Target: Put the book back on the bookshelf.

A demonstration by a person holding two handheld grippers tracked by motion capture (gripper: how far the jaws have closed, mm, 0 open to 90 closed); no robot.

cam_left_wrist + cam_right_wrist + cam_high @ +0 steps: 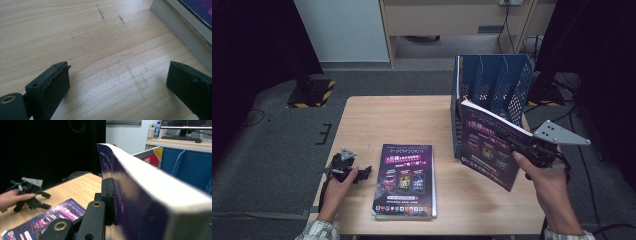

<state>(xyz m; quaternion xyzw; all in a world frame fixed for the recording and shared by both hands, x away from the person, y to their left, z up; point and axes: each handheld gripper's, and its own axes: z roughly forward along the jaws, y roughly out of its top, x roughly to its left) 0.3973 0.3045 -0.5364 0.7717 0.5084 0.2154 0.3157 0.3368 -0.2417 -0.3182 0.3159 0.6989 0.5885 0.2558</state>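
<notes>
A thick purple-covered book (488, 146) hangs tilted above the right side of the table, close in front of the blue file rack (492, 82). My right gripper (517, 145) is shut on it; in the right gripper view the book (150, 195) stands on edge with one black jaw pressed against its cover. A second purple book (406, 180) lies flat at the table's front middle. My left gripper (362, 172) rests on the table left of that book, open, with bare wood between its jaws (117, 82). The flat book's page edge (180, 30) lies just beyond its right jaw.
The wooden table (387, 120) has free surface at the back left. The file rack has several upright dividers and stands at the back right corner. Dark curtains and stands flank the table; a desk with a monitor is in the background of the right gripper view.
</notes>
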